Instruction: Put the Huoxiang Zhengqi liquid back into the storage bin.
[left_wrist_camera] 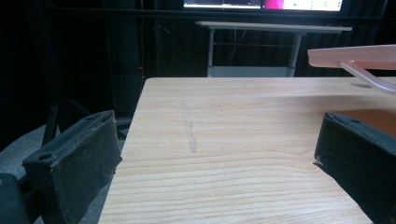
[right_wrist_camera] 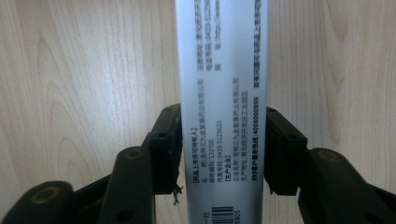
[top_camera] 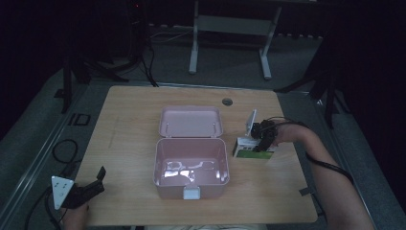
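A small white carton with a green band [top_camera: 249, 152] lies on the wooden table [top_camera: 129, 120], just right of an open pink plastic box [top_camera: 191, 142]. My right gripper [top_camera: 262, 141] comes down on the carton from above. In the right gripper view the carton's printed white face [right_wrist_camera: 222, 70] runs between the jaws, and my right gripper [right_wrist_camera: 223, 126] has both pads against its long sides. My left gripper [top_camera: 99, 181] rests near the table's front left corner, open. Its jaws [left_wrist_camera: 217, 140] stand wide apart with bare wood between them.
The pink box's lid [top_camera: 190, 120] lies folded back behind it, and its edge [left_wrist_camera: 355, 53] shows at the upper right of the left gripper view. A cable hole [top_camera: 227, 101] sits near the table's far edge. A desk frame [top_camera: 230, 28] stands beyond the table, and cables lie on the floor at left.
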Tool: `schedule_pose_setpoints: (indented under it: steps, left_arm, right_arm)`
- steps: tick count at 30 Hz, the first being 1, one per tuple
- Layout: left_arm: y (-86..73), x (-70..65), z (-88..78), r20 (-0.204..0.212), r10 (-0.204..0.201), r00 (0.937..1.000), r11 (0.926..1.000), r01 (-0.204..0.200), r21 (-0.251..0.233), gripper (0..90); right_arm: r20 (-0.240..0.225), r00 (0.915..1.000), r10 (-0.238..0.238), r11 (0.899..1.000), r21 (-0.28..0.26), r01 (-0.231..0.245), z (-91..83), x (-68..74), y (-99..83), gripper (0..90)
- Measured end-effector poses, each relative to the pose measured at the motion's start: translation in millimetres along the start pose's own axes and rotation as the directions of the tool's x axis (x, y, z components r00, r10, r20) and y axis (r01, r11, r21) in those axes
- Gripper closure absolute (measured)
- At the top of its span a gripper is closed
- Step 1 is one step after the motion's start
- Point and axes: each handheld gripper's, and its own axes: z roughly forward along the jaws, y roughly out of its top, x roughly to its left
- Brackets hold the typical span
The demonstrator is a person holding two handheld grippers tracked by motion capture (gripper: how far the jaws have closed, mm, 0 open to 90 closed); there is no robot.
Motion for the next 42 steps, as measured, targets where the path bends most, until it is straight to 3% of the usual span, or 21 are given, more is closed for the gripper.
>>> schedule_pose_setpoints:
  steps: [11, 17, 24, 33, 42]
  left_arm:
    - [0.0, 0.0, 0.0, -0.001, 0.0, 1.0, 1.0, 0.0, 0.0, 0.2]
    - [0.0, 0.2, 0.0, 0.0, -0.002, 1.0, 1.0, 0.002, 0.0, 0.2]
    - [0.0, 0.0, 0.0, -0.001, -0.001, 1.0, 1.0, 0.001, 0.0, 0.2]
    - [0.0, 0.1, 0.0, -0.001, -0.002, 1.0, 1.0, 0.002, 0.0, 0.2]
    - [0.0, -0.1, 0.1, -0.003, -0.001, 1.0, 1.0, 0.001, 0.0, 0.2]
  right_arm:
    - [-0.011, 0.9995, -0.031, 0.999, 0.035, 0.031, 3.0, 3.4, 0.8, 61.6]
    - [-0.057, 0.9975, -0.042, 0.997, 0.063, 0.046, 1.2, 6.9, 3.3, 61.9]
    - [-0.061, 0.9979, -0.019, 0.998, 0.061, 0.023, -5.2, 12.1, 2.5, 61.9]
    - [-0.082, 0.9966, 0.011, 0.997, 0.071, -0.006, -15.0, 27.8, -0.4, 61.9]
    - [-0.084, 0.9964, -0.011, 0.998, 0.068, 0.017, -30.3, 53.1, 2.1, 62.0]
